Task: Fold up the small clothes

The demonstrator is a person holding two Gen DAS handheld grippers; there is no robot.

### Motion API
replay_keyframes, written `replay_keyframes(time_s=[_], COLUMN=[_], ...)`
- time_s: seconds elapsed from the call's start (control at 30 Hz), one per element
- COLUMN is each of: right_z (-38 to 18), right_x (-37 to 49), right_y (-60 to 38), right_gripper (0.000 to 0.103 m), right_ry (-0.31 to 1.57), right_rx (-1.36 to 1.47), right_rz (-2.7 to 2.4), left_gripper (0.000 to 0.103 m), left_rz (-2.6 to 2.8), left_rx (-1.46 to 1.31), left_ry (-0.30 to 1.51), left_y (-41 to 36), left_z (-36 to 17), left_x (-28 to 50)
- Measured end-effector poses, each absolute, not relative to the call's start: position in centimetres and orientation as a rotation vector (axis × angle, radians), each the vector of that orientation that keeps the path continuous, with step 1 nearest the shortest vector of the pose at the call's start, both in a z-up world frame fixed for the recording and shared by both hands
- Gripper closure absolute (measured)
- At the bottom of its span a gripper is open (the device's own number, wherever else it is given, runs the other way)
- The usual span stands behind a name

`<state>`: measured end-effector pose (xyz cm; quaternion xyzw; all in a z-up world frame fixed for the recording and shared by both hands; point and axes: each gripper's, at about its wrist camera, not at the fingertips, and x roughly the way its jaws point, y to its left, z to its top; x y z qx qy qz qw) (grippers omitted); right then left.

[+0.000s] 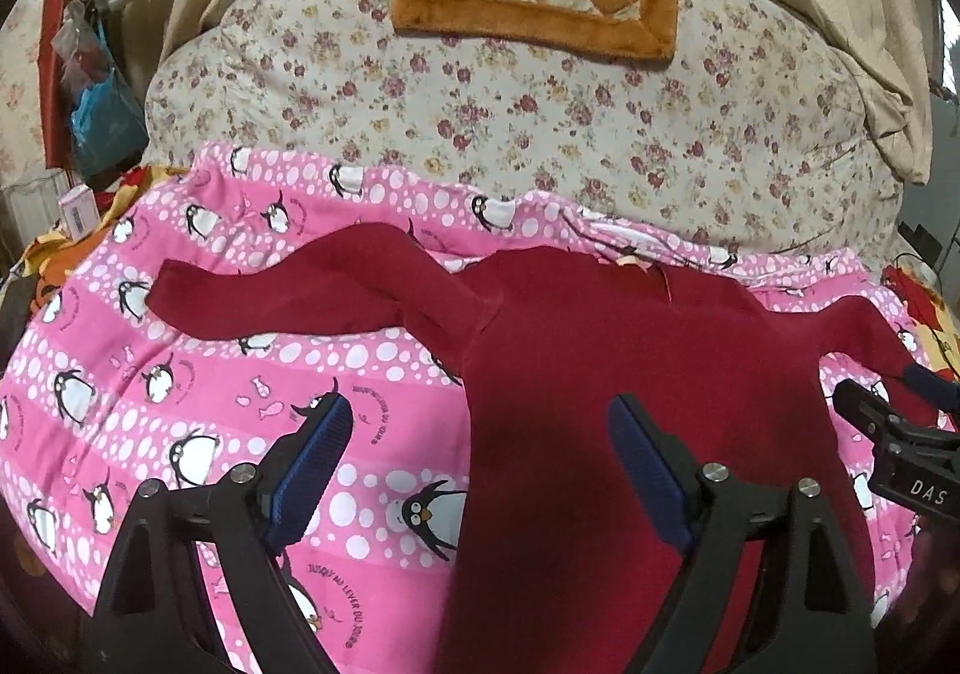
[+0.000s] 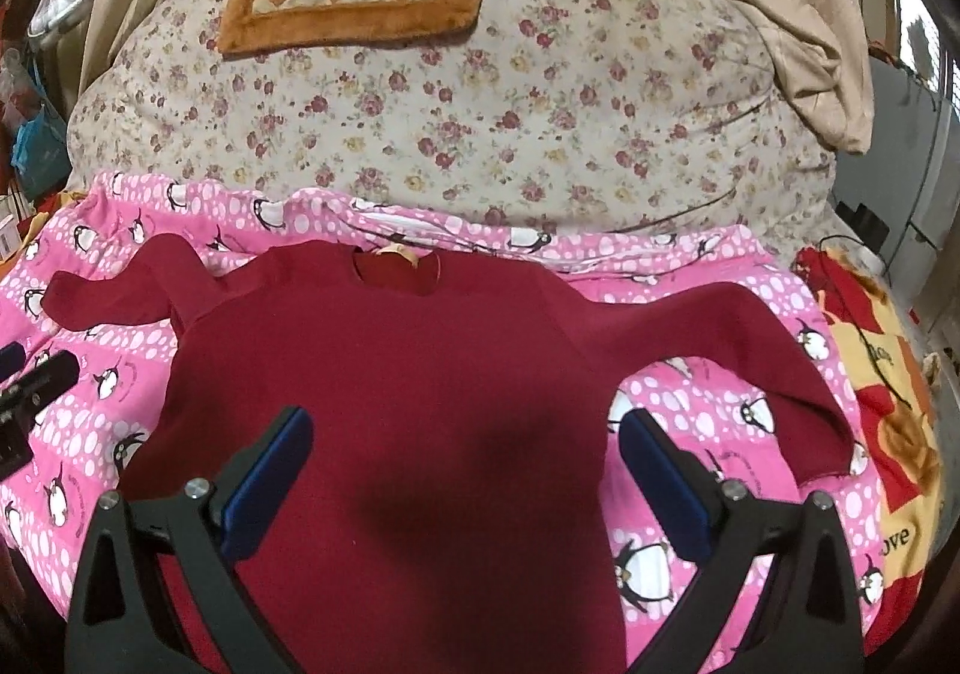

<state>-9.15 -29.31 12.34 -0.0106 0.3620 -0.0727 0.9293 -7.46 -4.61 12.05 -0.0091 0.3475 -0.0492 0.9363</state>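
The red sweater (image 2: 390,374) hem (nearest the cameras) is cut off by each picture's bottom edge.

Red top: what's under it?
The red top lies spread on a pink penguin sheet, which shows around its sleeves and sides. What lies directly beneath the body is covered.

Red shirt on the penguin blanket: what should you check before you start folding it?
1. Red shirt lies flat, neck away from the cameras: ok.
2. Both sleeves spread out to the sides, left sleeve, right sleeve: ok.
3. Left tool open, holding nothing: ok.
4. Right tool open, holding nothing: ok.
5. Penguin blanket smooth under the shirt: cannot tell, the shirt hides it.
6. Bottom hem straight: cannot tell, out of view.
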Motion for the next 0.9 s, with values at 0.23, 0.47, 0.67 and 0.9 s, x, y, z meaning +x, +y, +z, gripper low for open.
replay_keyframes(time_s=[0.23,0.47,0.67,0.9], right_z=[10.9,9.8,8.7,7.9], right_x=[-6.7,-5.0,-4.5,-3.9], right_y=[-28.9,-27.9,-27.2,-26.7], right_gripper=[0.000,0.000,0.000,0.000], right_ry=[0.775,0.788,0.805,0.817], right_rx=[0.002,0.002,-0.010,-0.007], right_rz=[-0.112,-0.086,-0.079,-0.069], left_gripper=[0.033,0.033,0.034,0.034], left_rz=[-0.075,-0.057,-0.044,-0.027], left_rx=[-0.035,-0.042,-0.060,-0.064], left_ry=[0.739,0.754,0.764,0.779], left_y=[-4.1,-3.5,-2.9,-2.2], left_z=[10.7,9.9,9.3,8.6], left_x=[-5.4,-3.9,-3.2,-2.6])
